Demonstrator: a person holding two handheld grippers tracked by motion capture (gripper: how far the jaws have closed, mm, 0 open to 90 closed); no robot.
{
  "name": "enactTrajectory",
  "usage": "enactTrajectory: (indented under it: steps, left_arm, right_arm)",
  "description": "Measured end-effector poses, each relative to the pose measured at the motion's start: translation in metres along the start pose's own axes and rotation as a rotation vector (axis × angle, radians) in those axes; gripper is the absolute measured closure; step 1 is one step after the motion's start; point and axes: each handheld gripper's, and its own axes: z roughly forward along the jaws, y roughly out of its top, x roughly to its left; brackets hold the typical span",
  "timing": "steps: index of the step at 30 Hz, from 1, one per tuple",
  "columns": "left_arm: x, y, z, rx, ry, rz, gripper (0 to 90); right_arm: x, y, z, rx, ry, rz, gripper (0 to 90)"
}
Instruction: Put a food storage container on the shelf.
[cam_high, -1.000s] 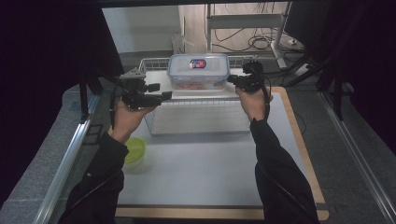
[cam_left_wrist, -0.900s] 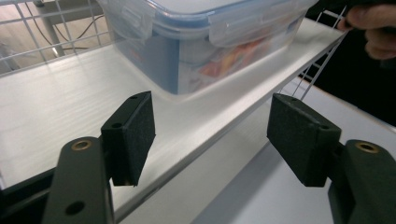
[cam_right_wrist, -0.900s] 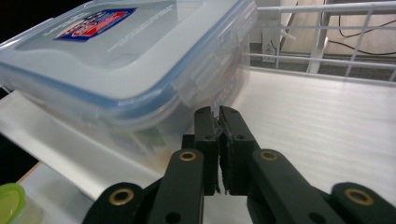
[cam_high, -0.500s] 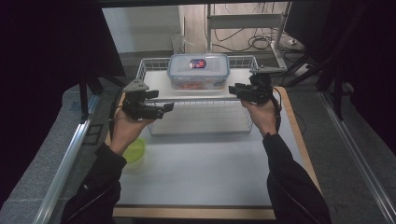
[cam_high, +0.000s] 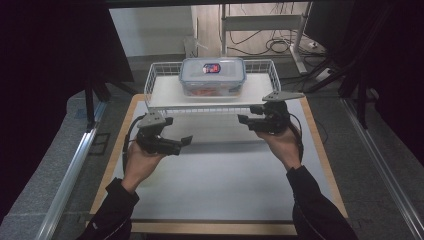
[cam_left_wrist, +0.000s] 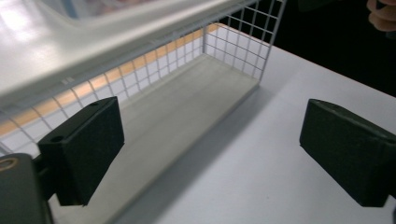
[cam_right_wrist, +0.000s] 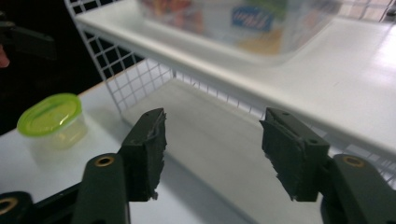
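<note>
Clear lidded container (cam_high: 213, 76): rigid plastic with a clip-on lid, contents partly visible, likely moderate in weight; smooth walls, probably slippery. Best taken at its two short ends, one gripper each. Location: top of the white wire shelf (cam_high: 165, 95), far centre of the table (cam_high: 215, 175). Left gripper (cam_high: 186, 141) and right gripper (cam_high: 242, 119): both near of the shelf, below container level, jaws spread, empty. Small green-lidded tub (cam_right_wrist: 50, 117): on the table, left.

Black sleeves (cam_high: 315, 210); dark left claw (cam_high: 187, 141); grey three-cornered plate (cam_high: 283, 95).
</note>
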Motion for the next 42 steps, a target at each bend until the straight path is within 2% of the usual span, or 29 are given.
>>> enactTrajectory:
  steps: [5,8,11,14,18,19,23,24,26,35,38,42]
  left_arm:
    - [-0.011,-0.014,0.006,-0.003,-0.001,0.011,1.2]
    - [-0.018,-0.025,0.011,0.002,-0.017,0.004,0.0]
    - [-0.024,-0.031,0.013,0.001,-0.034,0.004,0.0]
    - [-0.03,-0.042,0.016,0.034,-0.052,0.003,0.0]
    - [-0.04,-0.058,0.021,0.088,-0.041,0.05,0.6]
    - [-0.042,-0.061,0.021,0.089,-0.03,0.061,0.7]
    - [-0.051,-0.066,0.016,0.083,-0.03,0.086,1.6]
    - [-0.056,-0.071,0.012,0.063,-0.021,0.1,2.0]
    - [-0.059,-0.077,0.01,0.052,-0.001,0.096,3.5]
    - [-0.073,-0.114,0.015,0.12,0.001,0.077,5.0]
    - [-0.078,-0.12,0.017,0.142,-0.007,0.088,4.3]
    - [-0.079,-0.122,0.018,0.157,-0.004,0.081,4.4]
  right_arm:
    - [0.01,-0.017,0.0,0.023,0.006,-0.03,32.7]
    - [0.014,-0.027,-0.003,0.027,0.011,-0.041,30.8]
    - [0.015,-0.037,-0.007,0.005,0.054,-0.03,26.6]
    - [0.016,-0.044,-0.01,0.019,0.071,-0.027,21.1]
    - [0.019,-0.059,-0.011,0.031,0.089,-0.02,15.9]
    - [0.02,-0.063,-0.01,0.035,0.087,-0.022,14.4]
    - [0.025,-0.075,-0.009,0.04,0.096,-0.025,10.8]
    - [0.029,-0.083,-0.008,0.042,0.094,-0.032,9.1]
    - [0.034,-0.091,-0.008,0.047,0.094,-0.034,7.7]
    - [0.05,-0.126,-0.013,0.077,0.088,-0.046,5.0]
    - [0.053,-0.139,-0.017,0.086,0.085,-0.033,5.0]
    - [0.055,-0.149,-0.018,0.117,0.082,-0.039,5.0]
